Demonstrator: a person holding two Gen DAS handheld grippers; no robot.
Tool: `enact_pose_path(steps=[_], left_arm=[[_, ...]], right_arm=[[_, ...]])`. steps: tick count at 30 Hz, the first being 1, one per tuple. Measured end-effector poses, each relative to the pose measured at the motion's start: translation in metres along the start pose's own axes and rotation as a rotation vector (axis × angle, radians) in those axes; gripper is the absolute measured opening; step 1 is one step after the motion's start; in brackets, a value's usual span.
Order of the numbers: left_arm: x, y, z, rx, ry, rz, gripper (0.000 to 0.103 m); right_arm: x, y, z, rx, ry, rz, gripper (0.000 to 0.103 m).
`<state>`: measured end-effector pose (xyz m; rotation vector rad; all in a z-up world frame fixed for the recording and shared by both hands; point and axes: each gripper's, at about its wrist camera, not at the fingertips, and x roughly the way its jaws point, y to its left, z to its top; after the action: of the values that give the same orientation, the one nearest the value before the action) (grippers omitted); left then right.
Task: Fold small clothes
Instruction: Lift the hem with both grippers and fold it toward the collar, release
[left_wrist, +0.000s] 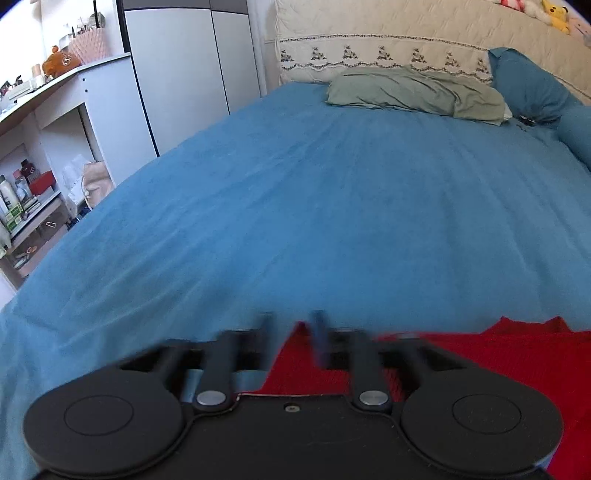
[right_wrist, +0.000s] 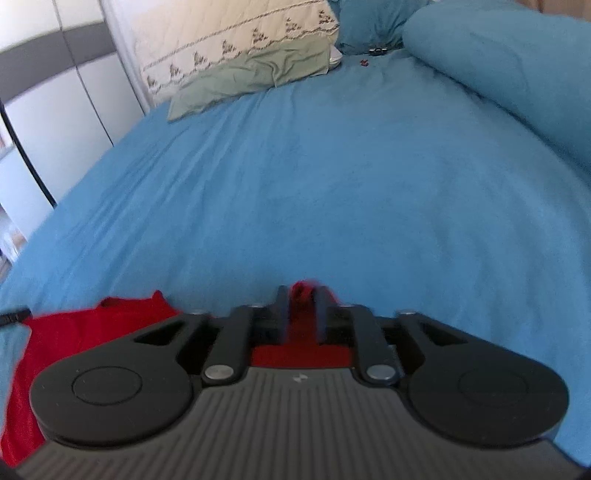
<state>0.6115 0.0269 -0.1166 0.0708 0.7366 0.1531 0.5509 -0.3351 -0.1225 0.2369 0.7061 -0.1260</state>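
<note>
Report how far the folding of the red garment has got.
Done: nothing clearly; no finished fold shows. In hand: the right gripper pinches an edge of the red garment, and the left gripper has red cloth between its blurred fingers at another edge. Left: bringing the edges over and laying it flat on the blue bedspread.

A bright red garment (left_wrist: 480, 354) lies on a plain teal-blue bedspread (left_wrist: 314, 206). Both grippers are matte black — the left gripper (left_wrist: 291, 332) and the right gripper (right_wrist: 301, 306), which has a grey ribbed body. A sage-green pillow (left_wrist: 413, 92) rests at the head of the bed against a cream quilted cover (left_wrist: 388, 37) with a dark embroidered border of small motifs. The cupboards (left_wrist: 177, 74) are white with dark grey trim — a yellow soft toy (left_wrist: 556, 14) sits above.
</note>
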Motion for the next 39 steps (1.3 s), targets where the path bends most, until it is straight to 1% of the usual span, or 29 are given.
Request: enact_pose_path(steps=[1,2,3,5,6,8,9,11,13,14,15,16,18,19,20,22,23,24,25,26,28,29,30,32,34,35,37,39], left_arm=[[-0.012,0.002,0.001,0.011,-0.015,0.004,0.079],[-0.022,0.001,0.001,0.024,-0.043,0.006,0.084],[-0.039,0.002,-0.004,0.046,-0.082,0.001,0.090],[-0.066,0.000,-0.017,0.111,-0.112,-0.040,0.100],[-0.078,-0.002,-0.029,0.142,-0.114,-0.071,0.100],[-0.088,-0.009,-0.055,0.202,-0.051,-0.174,0.101],[-0.088,-0.013,-0.069,0.233,-0.012,-0.210,0.101],[-0.082,-0.021,-0.097,0.294,0.053,-0.233,0.101],[-0.073,-0.025,-0.120,0.335,0.096,-0.215,0.101],[-0.070,-0.024,-0.128,0.326,0.101,-0.217,0.101],[-0.070,-0.018,-0.132,0.289,0.096,-0.236,0.103],[-0.068,-0.010,-0.133,0.238,0.106,-0.249,0.103],[-0.064,-0.001,-0.133,0.179,0.139,-0.268,0.103],[-0.065,0.000,-0.133,0.176,0.140,-0.268,0.103],[-0.068,-0.006,-0.132,0.193,0.143,-0.259,0.103],[-0.076,-0.012,-0.127,0.220,0.161,-0.230,0.103],[-0.079,-0.014,-0.122,0.225,0.165,-0.217,0.102],[-0.087,-0.014,-0.118,0.223,0.160,-0.210,0.097],[-0.103,-0.013,-0.113,0.207,0.146,-0.218,0.096],[-0.110,-0.009,-0.106,0.187,0.137,-0.238,0.096],[-0.145,-0.009,-0.100,0.157,0.112,-0.282,0.098],[-0.158,-0.012,-0.098,0.157,0.105,-0.288,0.102],[-0.172,-0.017,-0.099,0.164,0.099,-0.283,0.103],[-0.190,-0.029,-0.103,0.188,0.099,-0.275,0.103],[-0.198,-0.043,-0.111,0.207,0.126,-0.281,0.103],[-0.195,-0.047,-0.114,0.209,0.138,-0.288,0.103],[-0.192,-0.062,-0.122,0.228,0.146,-0.308,0.103],[-0.183,-0.077,-0.130,0.269,0.150,-0.316,0.103]], right_arm=[[-0.014,0.005,-0.004,-0.028,-0.031,-0.022,0.095],[-0.027,0.009,-0.007,-0.060,-0.064,-0.020,0.102],[-0.042,0.014,-0.011,-0.097,-0.084,0.007,0.102],[-0.062,0.022,-0.023,-0.146,-0.075,0.060,0.103],[-0.068,0.026,-0.032,-0.162,-0.057,0.091,0.103],[-0.072,0.036,-0.054,-0.199,-0.014,0.130,0.103],[-0.071,0.040,-0.064,-0.224,0.007,0.141,0.103],[-0.062,0.049,-0.084,-0.269,0.058,0.134,0.103],[-0.053,0.052,-0.100,-0.302,0.103,0.104,0.103],[-0.048,0.049,-0.108,-0.308,0.116,0.071,0.103],[-0.048,0.042,-0.114,-0.299,0.121,0.052,0.103],[-0.047,0.033,-0.117,-0.271,0.119,0.047,0.103],[-0.047,0.013,-0.123,-0.186,0.120,0.037,0.103],[-0.048,0.009,-0.126,-0.165,0.116,0.035,0.103],[-0.048,0.008,-0.126,-0.161,0.125,0.018,0.103],[-0.052,0.009,-0.124,-0.144,0.141,0.013,0.103],[-0.054,0.010,-0.119,-0.139,0.153,0.006,0.103],[-0.057,0.013,-0.111,-0.135,0.155,-0.003,0.103],[-0.065,0.014,-0.105,-0.139,0.143,-0.008,0.103],[-0.079,0.016,-0.099,-0.152,0.113,-0.005,0.103],[-0.114,0.024,-0.089,-0.212,0.073,-0.015,0.103],[-0.131,0.030,-0.087,-0.253,0.069,-0.036,0.103],[-0.141,0.035,-0.086,-0.274,0.081,-0.046,0.103],[-0.163,0.039,-0.094,-0.267,0.113,-0.050,0.103],[-0.176,0.037,-0.107,-0.185,0.142,-0.063,0.103],[-0.179,0.033,-0.115,-0.118,0.160,-0.061,0.103],[-0.179,0.025,-0.131,-0.015,0.178,-0.061,0.103],[-0.170,0.020,-0.148,0.061,0.200,-0.085,0.103]])
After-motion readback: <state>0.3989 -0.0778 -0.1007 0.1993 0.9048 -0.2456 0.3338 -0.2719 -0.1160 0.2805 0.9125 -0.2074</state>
